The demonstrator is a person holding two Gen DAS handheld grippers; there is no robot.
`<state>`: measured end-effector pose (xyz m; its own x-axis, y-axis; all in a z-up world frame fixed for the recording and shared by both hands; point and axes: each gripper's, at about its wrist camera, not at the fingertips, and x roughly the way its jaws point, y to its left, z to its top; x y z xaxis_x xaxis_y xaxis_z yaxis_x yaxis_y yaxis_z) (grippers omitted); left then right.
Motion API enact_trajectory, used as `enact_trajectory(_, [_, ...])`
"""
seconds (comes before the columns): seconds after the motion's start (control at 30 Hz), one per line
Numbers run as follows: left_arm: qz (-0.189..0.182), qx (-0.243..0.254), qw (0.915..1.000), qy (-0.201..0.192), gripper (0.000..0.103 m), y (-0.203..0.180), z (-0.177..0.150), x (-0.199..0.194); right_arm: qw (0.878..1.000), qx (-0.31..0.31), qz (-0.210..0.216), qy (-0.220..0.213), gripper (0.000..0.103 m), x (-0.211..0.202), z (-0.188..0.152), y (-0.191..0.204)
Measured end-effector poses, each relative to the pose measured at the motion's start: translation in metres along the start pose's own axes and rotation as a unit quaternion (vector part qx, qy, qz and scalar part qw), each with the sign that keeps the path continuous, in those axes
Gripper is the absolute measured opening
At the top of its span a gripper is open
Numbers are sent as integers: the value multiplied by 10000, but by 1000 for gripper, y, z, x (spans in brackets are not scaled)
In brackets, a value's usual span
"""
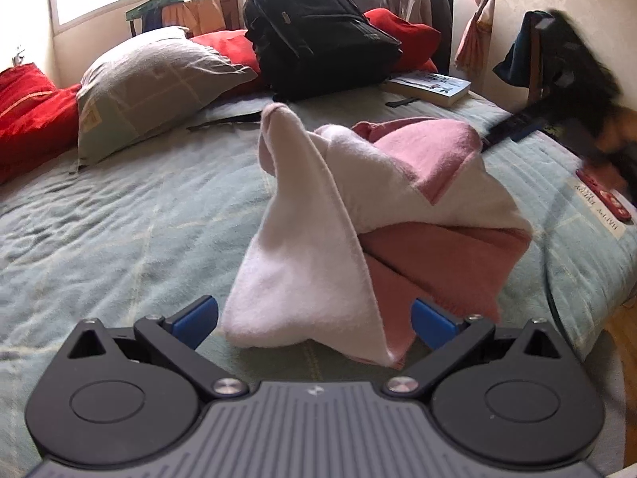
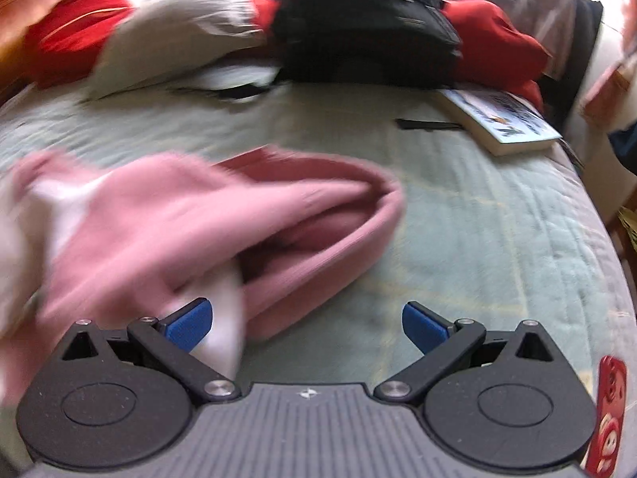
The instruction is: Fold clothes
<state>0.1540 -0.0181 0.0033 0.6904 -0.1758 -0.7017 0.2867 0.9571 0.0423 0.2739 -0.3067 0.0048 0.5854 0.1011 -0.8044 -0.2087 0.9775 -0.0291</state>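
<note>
One pink and white garment is lying bunched in a peaked heap on the pale green bedspread, near the middle of the bed. The left gripper is sitting low just in front of the heap, its two blue fingertips spread wide on either side of the cloth's near edge, gripping nothing. The right gripper is also standing with its jaws spread; in its blurred view the garment is lying ahead and to the left, a white fold lapping over the left fingertip while the other tip is showing clear above the bedspread. Further back, one black backpack is resting against red cushions. One grey pillow is lying to its left, and one book to its right.
</note>
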Motion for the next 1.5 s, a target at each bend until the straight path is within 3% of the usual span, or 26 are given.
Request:
enact_trajectory(0.17, [11,161,9999,59,102,1,15,7,9996,-265,8,-69,103,-31,-43,36])
enact_trajectory(0.4, [211,261,9990,307,102,-4,39,35,9975,9,510,-482,103,-70,-79,52])
enact_trajectory(0.53, [610,355,9962,509,102,-5,44,57,9945,325,787,-615,103,-74,-90,57])
enact_trajectory(0.9, [1628,201,9831,807,102,52,44,72,9944,445,619,-737,103,-73,-93,54])
enact_trajectory(1.07, [891,-49,9922,876,102,51,49,74,9937,508,727,-689,103,-66,-91,56])
enact_trajectory(1.13, [748,70,9923,983,102,42,51,83,9937,511,754,-654,103,-63,-90,58])
enact_trajectory(1.27, [1346,388,9838,1121,102,44,46,98,9940,497,744,-623,103,-63,-91,61])
enact_trajectory(1.37, [1448,153,9829,1128,103,66,43,96,9943,526,676,-640,103,-62,-90,58])
enact_trajectory(1.5, [1763,199,9786,1039,103,84,43,93,9937,627,658,-650,103,-59,-87,57])
